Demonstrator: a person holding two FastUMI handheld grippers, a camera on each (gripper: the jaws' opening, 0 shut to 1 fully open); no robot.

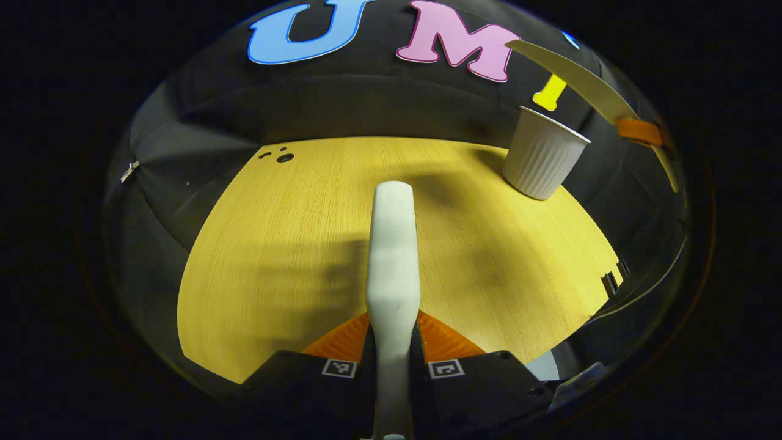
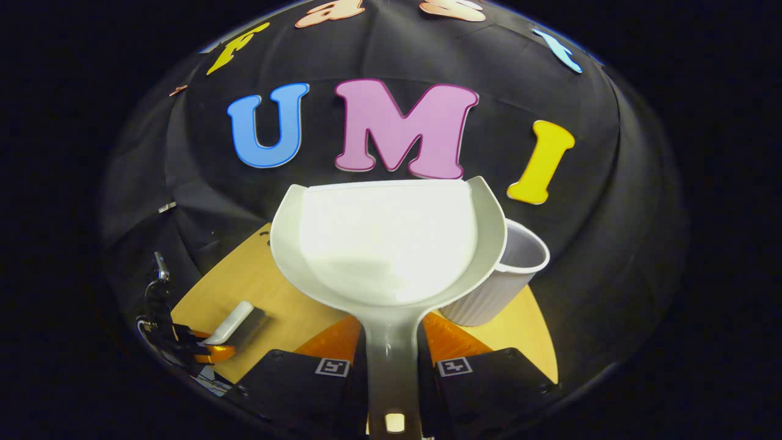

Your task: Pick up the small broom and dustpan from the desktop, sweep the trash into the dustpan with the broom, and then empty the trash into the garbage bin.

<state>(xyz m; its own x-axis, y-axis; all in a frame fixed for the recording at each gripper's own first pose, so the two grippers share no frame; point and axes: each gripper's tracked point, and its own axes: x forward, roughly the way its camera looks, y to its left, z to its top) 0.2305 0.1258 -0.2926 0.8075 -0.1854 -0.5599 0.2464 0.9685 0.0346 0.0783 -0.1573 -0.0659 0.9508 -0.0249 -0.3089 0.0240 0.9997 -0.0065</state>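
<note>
While right gripper (image 2: 394,342) clamps dustpan (image 2: 391,244), left gripper (image 1: 394,339) clamps broom (image 1: 394,256).

Counter (image 1: 293,256): light wood-grain top, lit bright, with soft shadows lying across its middle.
Holes (image 1: 280,156): a few small dark ones in the counter's far left corner.
Slots (image 1: 614,278): dark notches at the counter's right edge.

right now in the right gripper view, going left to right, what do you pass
left gripper holding the broom → dustpan held by the right gripper → white ribbed garbage bin behind the dustpan's right edge
</note>
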